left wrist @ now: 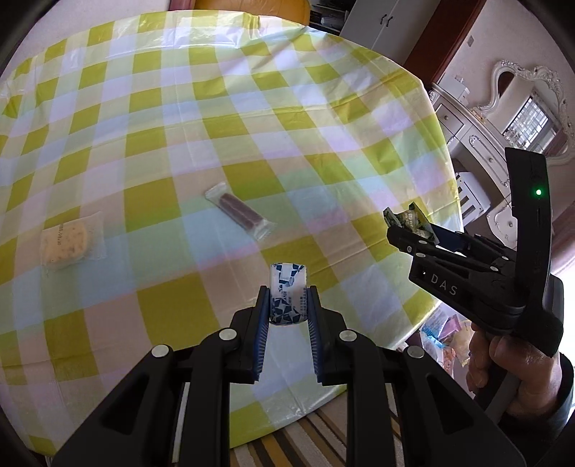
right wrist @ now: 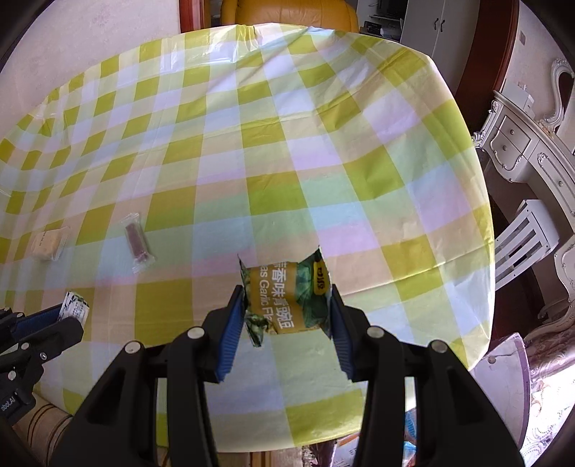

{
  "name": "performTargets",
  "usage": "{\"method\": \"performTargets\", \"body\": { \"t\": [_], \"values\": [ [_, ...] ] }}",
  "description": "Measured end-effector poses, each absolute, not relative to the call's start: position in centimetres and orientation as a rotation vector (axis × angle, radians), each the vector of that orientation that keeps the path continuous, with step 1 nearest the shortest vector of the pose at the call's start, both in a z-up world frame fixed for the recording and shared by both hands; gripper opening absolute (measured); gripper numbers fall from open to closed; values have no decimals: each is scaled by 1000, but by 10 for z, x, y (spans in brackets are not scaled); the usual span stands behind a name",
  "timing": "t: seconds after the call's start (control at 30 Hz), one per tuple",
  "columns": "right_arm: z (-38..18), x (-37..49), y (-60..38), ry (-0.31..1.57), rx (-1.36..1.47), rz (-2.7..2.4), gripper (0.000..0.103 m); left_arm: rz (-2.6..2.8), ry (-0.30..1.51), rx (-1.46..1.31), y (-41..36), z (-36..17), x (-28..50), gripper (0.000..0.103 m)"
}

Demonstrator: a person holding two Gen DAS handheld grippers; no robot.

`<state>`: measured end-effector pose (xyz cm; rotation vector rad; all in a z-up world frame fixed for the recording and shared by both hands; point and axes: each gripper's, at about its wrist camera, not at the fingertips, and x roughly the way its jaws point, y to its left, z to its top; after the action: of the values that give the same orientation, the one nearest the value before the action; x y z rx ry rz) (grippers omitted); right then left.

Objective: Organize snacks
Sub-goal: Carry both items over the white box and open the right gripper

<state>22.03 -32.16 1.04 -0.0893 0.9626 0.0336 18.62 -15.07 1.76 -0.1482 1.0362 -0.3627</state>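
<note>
My left gripper [left wrist: 288, 298] is shut on a white-and-blue snack packet [left wrist: 287, 287], held above the near part of the checked table. My right gripper [right wrist: 285, 305] is shut on a green-and-tan garlic pea packet [right wrist: 284, 298], also above the table; it shows at the right of the left wrist view [left wrist: 408, 230]. A dark red bar in clear wrap [left wrist: 240, 211] lies mid-table, also in the right wrist view [right wrist: 136, 244]. A pale square biscuit pack [left wrist: 66, 240] lies at the left, also in the right wrist view [right wrist: 46, 244].
The round table wears a yellow-green checked plastic cloth [left wrist: 215, 107]. A white dresser with mirror [left wrist: 503, 118] and a white chair [right wrist: 528, 237] stand to the right. A bag of snacks [left wrist: 445, 337] sits below the table's right edge. A yellow armchair [right wrist: 287, 14] stands behind.
</note>
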Motion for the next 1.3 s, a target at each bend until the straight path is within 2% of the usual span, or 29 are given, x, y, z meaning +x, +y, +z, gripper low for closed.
{"method": "performTargets", "body": {
  "t": [0.8,1.3],
  "values": [
    [-3,148,-461,994,64,-155,45,-664,1105,119,-314,15,153,20],
    [-31,123,-517,1052,129,-255,45,-765,1189,243,-378,-7,146,20]
  ]
}}
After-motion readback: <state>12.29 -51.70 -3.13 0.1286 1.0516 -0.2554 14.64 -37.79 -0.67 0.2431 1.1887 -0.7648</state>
